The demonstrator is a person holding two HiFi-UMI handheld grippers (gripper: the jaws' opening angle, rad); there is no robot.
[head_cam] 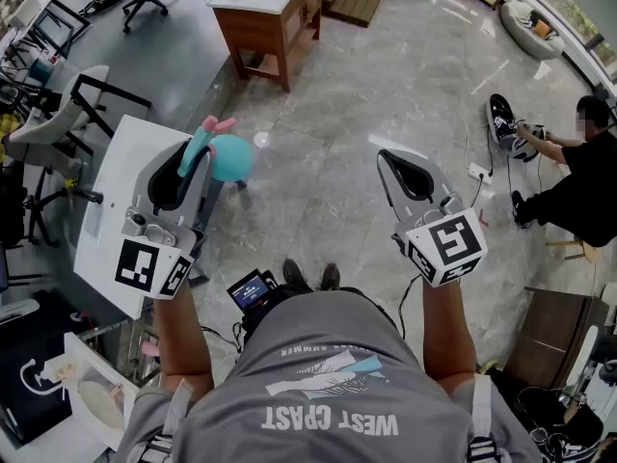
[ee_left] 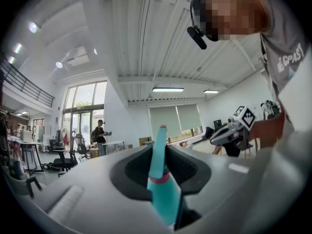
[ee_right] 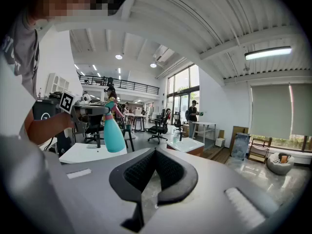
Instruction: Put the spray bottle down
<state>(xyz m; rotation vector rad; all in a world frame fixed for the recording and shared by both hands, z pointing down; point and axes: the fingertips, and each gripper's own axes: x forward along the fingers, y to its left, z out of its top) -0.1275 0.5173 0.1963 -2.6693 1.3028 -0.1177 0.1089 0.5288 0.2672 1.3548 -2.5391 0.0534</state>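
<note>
Spray bottle (head_cam: 228, 156) in left gripper (head_cam: 189, 160), table (head_cam: 114, 183) at left, right gripper (head_cam: 398, 160) rightward

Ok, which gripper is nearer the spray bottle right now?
Left. The left gripper is closed on the spray bottle and holds it up beside the white table. The right gripper is off to its right, empty and well clear.

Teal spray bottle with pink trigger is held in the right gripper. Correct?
No: the spray bottle is held in the left gripper, not the right gripper, whose jaws hold nothing. The left gripper view shows its neck between the jaws. Teal, pink trigger: correct.
</note>
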